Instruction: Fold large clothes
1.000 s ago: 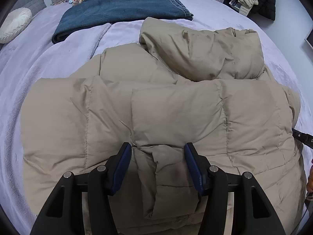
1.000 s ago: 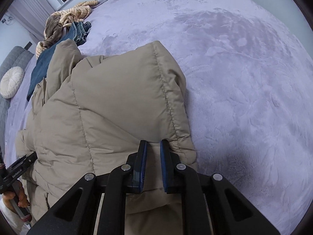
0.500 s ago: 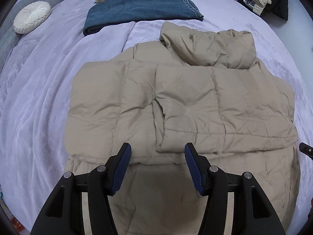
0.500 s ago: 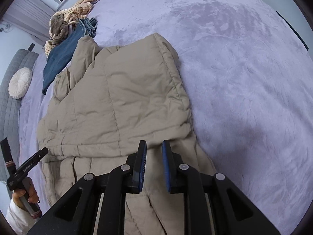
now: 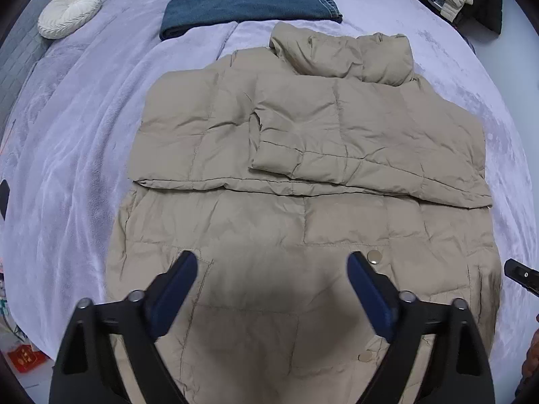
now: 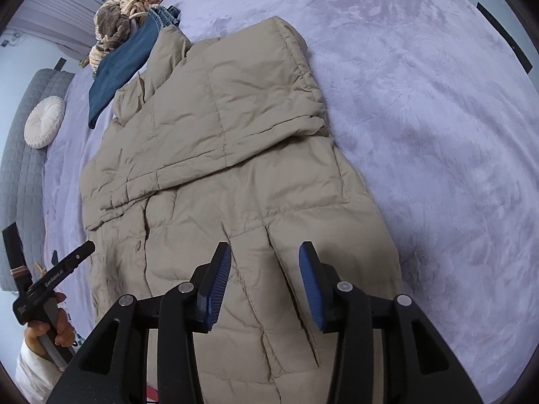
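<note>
Grippers are hovering empty: the left gripper (image 5: 272,271) is gaping wide and the right gripper (image 6: 265,262) half-wide above the hem of the tan puffer jacket (image 5: 303,155), probably lining up the lengthwise fold. Sleeves are lying crossed at 12 o'clock; bare purple bed (image 6: 438,107) is stretching toward 3 o'clock.

bed (image 5: 84,155) (lilac plush cover) | on it: tan coat (image 5: 303,175), jeans (image 5: 249,3), round cushion (image 5: 69,11)
</note>
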Available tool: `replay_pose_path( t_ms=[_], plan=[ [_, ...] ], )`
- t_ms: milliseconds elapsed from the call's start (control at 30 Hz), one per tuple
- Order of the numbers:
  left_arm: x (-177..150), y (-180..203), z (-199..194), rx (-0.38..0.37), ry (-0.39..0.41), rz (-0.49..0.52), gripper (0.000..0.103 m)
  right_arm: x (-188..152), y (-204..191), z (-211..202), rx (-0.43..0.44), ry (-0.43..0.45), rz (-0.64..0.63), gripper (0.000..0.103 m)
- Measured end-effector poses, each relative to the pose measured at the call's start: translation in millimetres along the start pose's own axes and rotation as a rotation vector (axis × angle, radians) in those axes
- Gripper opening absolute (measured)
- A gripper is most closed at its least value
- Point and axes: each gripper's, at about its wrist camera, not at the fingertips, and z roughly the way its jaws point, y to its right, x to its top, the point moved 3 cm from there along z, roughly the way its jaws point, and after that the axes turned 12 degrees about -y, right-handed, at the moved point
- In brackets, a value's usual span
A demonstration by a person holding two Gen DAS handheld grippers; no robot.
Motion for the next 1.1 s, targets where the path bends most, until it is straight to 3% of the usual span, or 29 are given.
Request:
replay_pose_path(
  t_ms=[300, 367, 667, 733, 900, 933, 1100],
  plan=[
    [-32.9, 7.9, -15.0, 0.037, -0.008, -0.036, 0.096, -17.6, 2.7, -5.4, 0.027, -0.03, -0.021, 0.059],
    [-40.9, 8.1, -17.0, 0.047, -0.01, -0.043, 0.103, -21.1, 1.4, -4.5, 0.033, -0.039, -0.038, 0.061],
    [-71.6, -1.8, -26.8, 0.044, -0.025, -0.042, 0.103, -44.3, -13.4, 0.9, 0.055, -0.044, -0.063, 0.068],
    [-76.5, -7.0, -26.2, 0.058, -0.017, -0.03, 0.103, -51.8, -16.4, 3.8, 0.057, -0.038, -0.054, 0.077],
    [-96.8, -25.9, -14.4, 0.063, -0.045, 0.01, 0.103, -79.8, -23.4, 17.6, 0.055, -0.038, -0.011, 0.077],
    [-102.4, -31.5, -11.8, 0.058, -0.05, 0.011, 0.103, -86.6, -24.4, 21.9, 0.056, -0.044, -0.001, 0.081],
    [-134.6, -70.6, 0.7, 0.06, -0.066, -0.028, 0.103, -118.4, -22.5, 32.2, 0.059, -0.049, 0.063, 0.085]
  ],
)
